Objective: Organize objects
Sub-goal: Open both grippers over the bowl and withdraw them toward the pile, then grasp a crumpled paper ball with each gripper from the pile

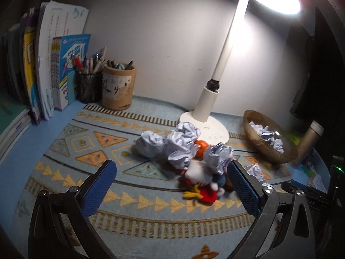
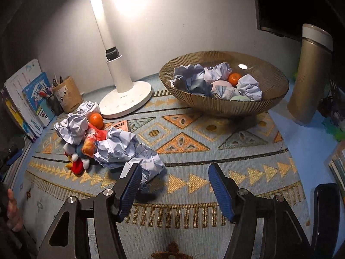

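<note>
Patterned mat (image 2: 194, 133) carries a paper ball (image 2: 151, 164) just beyond the right gripper (image 2: 174, 185), touching its left finger; both it and the left gripper (image 1: 172, 185) gape wide, empty.

Crumpled paper balls (image 2: 116, 149) on a woven cloth mat (image 2: 194, 151); glossy, seemingly glass ribbed bowl (image 2: 224, 105).

Left hand-held gripper (image 1: 172, 170) jaws spread wide, right hand-held gripper (image 2: 174, 174) likewise wide, both empty
</note>
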`<state>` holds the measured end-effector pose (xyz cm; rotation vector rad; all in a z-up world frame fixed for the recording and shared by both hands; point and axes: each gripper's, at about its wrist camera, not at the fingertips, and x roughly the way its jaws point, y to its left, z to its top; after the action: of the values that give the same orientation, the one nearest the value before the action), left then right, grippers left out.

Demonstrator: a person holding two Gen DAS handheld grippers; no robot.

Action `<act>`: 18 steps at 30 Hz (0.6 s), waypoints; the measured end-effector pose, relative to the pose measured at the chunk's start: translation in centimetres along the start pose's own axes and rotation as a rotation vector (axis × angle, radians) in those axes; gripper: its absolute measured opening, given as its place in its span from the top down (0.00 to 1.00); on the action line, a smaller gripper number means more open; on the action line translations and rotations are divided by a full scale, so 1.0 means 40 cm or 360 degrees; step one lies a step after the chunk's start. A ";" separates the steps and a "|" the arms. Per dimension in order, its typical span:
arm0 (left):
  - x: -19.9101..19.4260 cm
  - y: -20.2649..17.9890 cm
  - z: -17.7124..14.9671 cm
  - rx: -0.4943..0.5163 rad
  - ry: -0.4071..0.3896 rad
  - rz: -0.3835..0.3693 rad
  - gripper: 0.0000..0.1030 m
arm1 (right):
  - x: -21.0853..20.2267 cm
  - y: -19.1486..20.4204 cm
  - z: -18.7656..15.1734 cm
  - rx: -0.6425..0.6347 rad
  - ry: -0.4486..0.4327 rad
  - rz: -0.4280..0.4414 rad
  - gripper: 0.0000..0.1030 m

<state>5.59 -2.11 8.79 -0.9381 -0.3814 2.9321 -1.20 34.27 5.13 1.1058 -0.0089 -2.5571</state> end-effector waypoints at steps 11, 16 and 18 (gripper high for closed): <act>0.095 0.061 -0.081 -0.0073 0.0159 0.0045 0.01 | 0.010 0.006 -0.023 -0.0024 -0.0061 -0.0136 0.25; 0.090 0.062 -0.082 -0.0084 0.0149 0.0055 0.01 | 0.013 -0.002 -0.020 0.0002 -0.0053 -0.0110 0.19; 0.093 0.065 -0.082 -0.0091 0.0156 0.0053 0.01 | 0.015 -0.008 -0.019 0.0019 -0.0047 -0.0099 0.19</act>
<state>4.55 -3.50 3.47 -1.1006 -0.4511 2.9047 -1.14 34.48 4.12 1.0890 0.0027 -2.6317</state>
